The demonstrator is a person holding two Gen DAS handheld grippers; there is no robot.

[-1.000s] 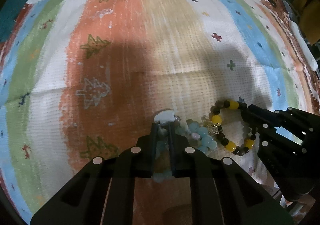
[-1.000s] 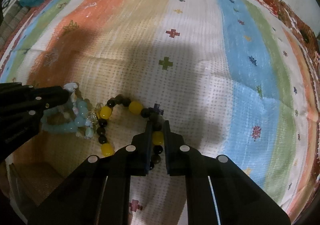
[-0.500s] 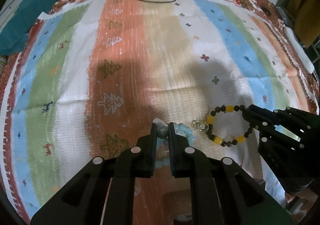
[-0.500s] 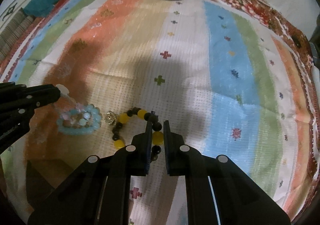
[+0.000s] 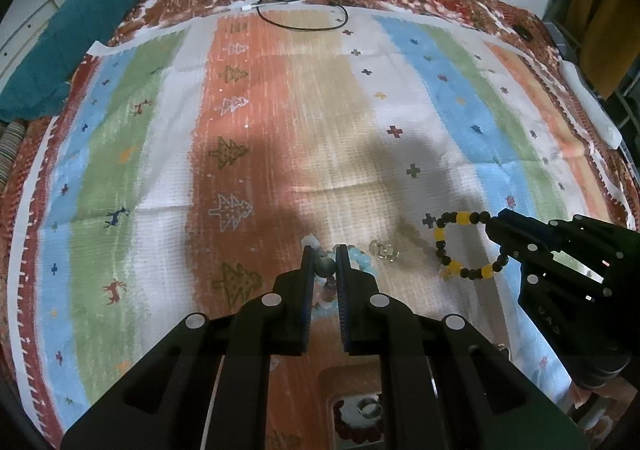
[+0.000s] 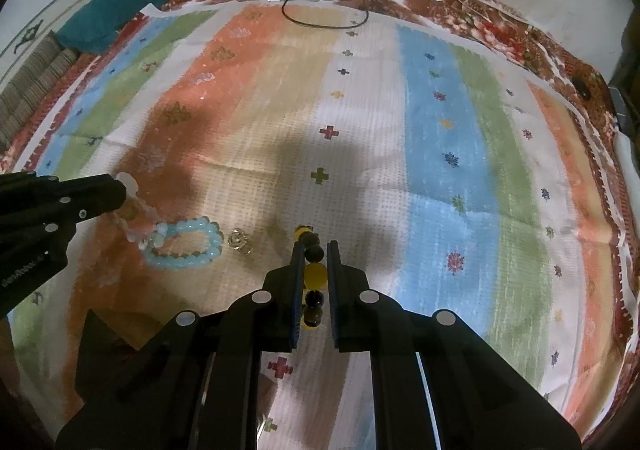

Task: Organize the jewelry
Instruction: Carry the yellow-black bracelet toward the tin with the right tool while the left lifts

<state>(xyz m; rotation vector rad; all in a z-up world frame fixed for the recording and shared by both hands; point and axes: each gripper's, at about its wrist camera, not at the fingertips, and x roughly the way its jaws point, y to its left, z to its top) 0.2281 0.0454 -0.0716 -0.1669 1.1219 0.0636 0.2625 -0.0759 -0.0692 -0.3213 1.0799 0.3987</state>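
Striped cloth covers the whole work surface. Each bracelet is pinched by one bead so its loop dangles free for carrying: the left gripper is clamped on the pale blue bracelet, the right gripper on the black-and-yellow bracelet. Between them lies a small silver ring piece.

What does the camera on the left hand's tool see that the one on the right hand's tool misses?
Only the left view shows the open box with jewelry below the left gripper, and the yellow-and-dark bracelet as a full loop.

Only the right view shows the whole pale blue bracelet hanging from the left gripper.

Both show the striped cloth, the small clear ring, and the right gripper pinching its bracelet.
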